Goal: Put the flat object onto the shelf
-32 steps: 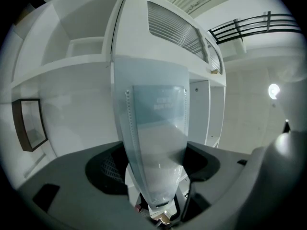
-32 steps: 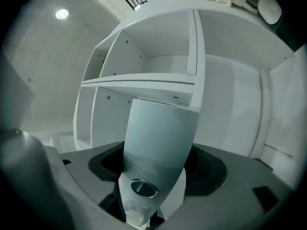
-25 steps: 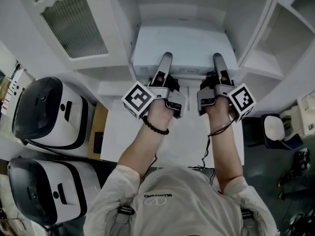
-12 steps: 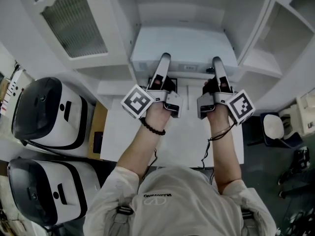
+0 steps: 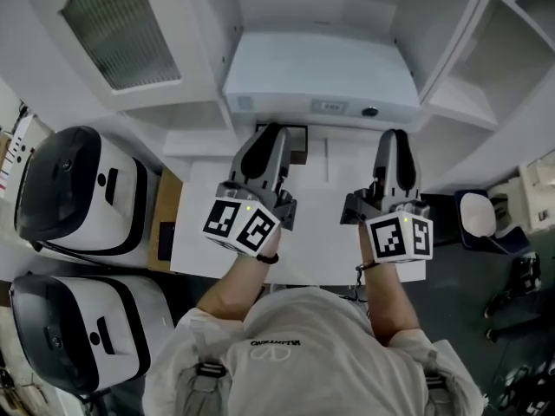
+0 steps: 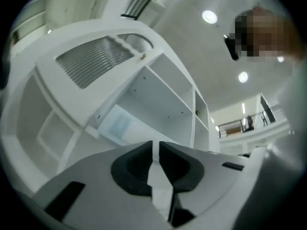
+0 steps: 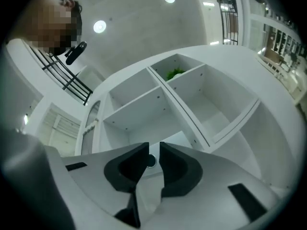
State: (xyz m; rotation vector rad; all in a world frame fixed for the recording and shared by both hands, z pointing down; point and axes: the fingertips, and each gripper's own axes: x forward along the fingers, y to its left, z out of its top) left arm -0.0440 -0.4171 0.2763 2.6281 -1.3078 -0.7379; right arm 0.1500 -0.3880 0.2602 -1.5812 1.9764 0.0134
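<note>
The flat object (image 5: pixel 321 72), a wide white slab with a small round button on its front edge, lies on the white cabinet's shelf (image 5: pixel 195 115). Both grippers are held over the white table, clear of the object and pointing toward it. My left gripper (image 5: pixel 270 133) is below the object's left front corner, my right gripper (image 5: pixel 396 137) below its right front corner. In the left gripper view the left gripper (image 6: pixel 156 146) is closing to a narrow slit, with nothing between the jaws. The right gripper (image 7: pixel 153 148) is closing too, empty, with the object's button (image 7: pixel 151 161) visible through the gap.
Two white-and-black appliances (image 5: pixel 82 193) (image 5: pixel 74 336) stand at the left. A small dark item (image 5: pixel 297 141) lies on the white table (image 5: pixel 321 241) under the shelf. Cabinet door (image 5: pixel 113 33) hangs open at the upper left; open compartments (image 5: pixel 512 50) are at the right. A chair (image 5: pixel 481 224) stands at the right.
Both grippers have drawn back from the flat object toward the person, leaving it on the shelf. Their jaws have narrowed from wide apart to a slit.
</note>
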